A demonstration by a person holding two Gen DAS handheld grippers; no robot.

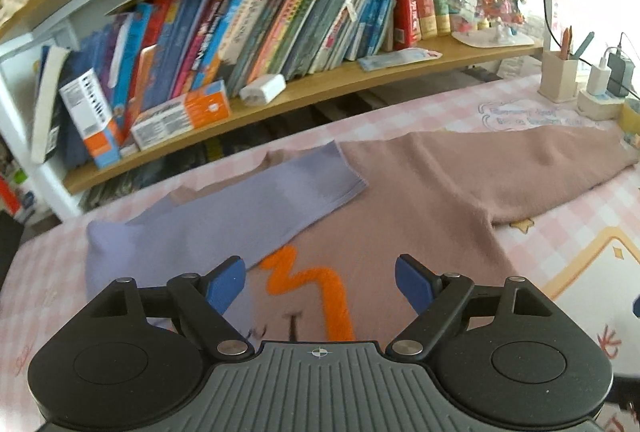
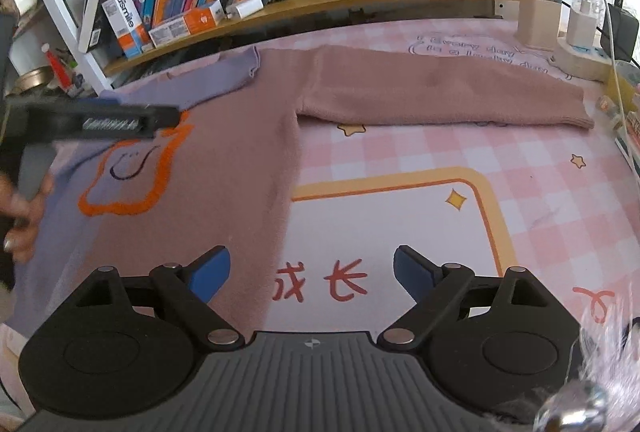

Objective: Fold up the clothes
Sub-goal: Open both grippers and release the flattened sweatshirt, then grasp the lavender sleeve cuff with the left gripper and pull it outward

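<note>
A dusty-pink sweater [image 1: 420, 200] [image 2: 240, 136] with an orange outline design [image 2: 132, 184] lies flat on the table. Its lilac left sleeve [image 1: 224, 216] [image 2: 208, 80] is folded across the chest. The pink right sleeve [image 1: 520, 168] [image 2: 440, 92] stretches out flat to the right. My left gripper [image 1: 320, 282] hovers open over the orange design, nothing between its blue pads. My right gripper [image 2: 311, 274] stands open above the sweater's right hem edge and the mat. In the right wrist view the left gripper's body [image 2: 92, 120] shows side-on, held by a hand [image 2: 24, 208].
A pink checked table mat [image 2: 480, 172] with a yellow frame and red characters covers the table. Behind runs a wooden shelf [image 1: 320, 88] full of books and boxes. A pen holder [image 1: 560, 76], chargers [image 1: 600, 80] and cables [image 2: 616, 44] crowd the far right corner.
</note>
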